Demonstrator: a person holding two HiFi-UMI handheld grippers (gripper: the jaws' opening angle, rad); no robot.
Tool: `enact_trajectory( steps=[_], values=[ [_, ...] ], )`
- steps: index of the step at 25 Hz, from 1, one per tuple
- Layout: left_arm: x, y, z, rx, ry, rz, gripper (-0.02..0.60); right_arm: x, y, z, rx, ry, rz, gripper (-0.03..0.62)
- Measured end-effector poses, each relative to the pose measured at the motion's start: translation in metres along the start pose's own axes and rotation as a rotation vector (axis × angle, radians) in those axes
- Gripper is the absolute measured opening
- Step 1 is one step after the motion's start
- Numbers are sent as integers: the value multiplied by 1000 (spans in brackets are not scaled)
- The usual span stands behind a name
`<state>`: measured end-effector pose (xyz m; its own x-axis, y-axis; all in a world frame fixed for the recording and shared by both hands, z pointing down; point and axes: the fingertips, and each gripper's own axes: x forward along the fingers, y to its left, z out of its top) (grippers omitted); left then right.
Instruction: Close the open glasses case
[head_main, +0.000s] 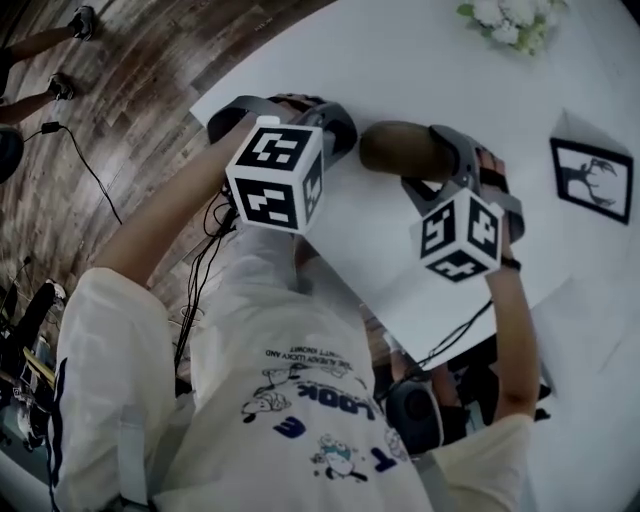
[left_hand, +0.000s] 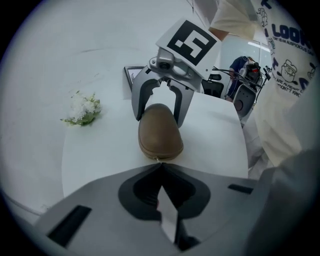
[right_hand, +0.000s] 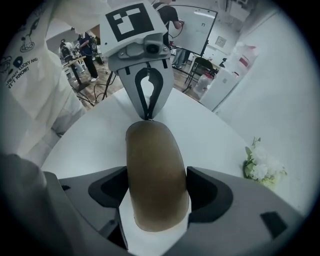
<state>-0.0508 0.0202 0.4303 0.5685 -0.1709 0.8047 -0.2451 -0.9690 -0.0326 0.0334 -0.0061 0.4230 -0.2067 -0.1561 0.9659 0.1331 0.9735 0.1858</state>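
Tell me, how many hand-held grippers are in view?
2. The left hand-held gripper, jaws shut, is at one end of the glasses case; the right hand-held gripper straddles the other end, jaws open.

Brown glasses case (left_hand: 160, 132) on white table (left_hand: 102, 150)

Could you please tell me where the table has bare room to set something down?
Bare table lies between the case and the flowers, and from the case to the near edge. It is crowded at the case: the shut left tool sits at one end, the open right tool straddles the other, and the frame is further right.
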Motion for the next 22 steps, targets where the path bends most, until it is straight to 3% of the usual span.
enact_trajectory(
  steps=[5, 8, 9, 12, 14, 16, 18, 20, 22],
  values=[
    [-1, -17, 2, 9, 10, -22, 0, 2, 2, -1, 9, -1, -11, 353],
    [3, -60, 11, -11, -18, -140, -2, 5, -11, 1, 161, -58, -25, 353],
    [6, -74, 16, -24, -34, -141, -2, 5, -15, 2, 207, -70, -17, 351],
    [7, -85, 22, -166, -99, -56, -2, 3, -16, 2, 212, -66, -26, 351],
    [-1, -64, 15, -299, -132, 33, -2, 3, -14, 3, 185, -68, -59, 351],
    [-9, -35, 3, -355, -124, 137, -2, 3, -10, 3, 140, -52, -71, 351],
    [-12, -12, -4, -327, -95, 195, 0, 3, -4, -1, 102, -29, -65, 351],
    [-10, 0, -5, -274, -62, 191, 91, 1, -1, -4, 92, -17, -59, 351],
    [-6, 4, -4, -220, -38, 167, 121, 1, 0, -4, 91, -13, -59, 351]
  ],
)
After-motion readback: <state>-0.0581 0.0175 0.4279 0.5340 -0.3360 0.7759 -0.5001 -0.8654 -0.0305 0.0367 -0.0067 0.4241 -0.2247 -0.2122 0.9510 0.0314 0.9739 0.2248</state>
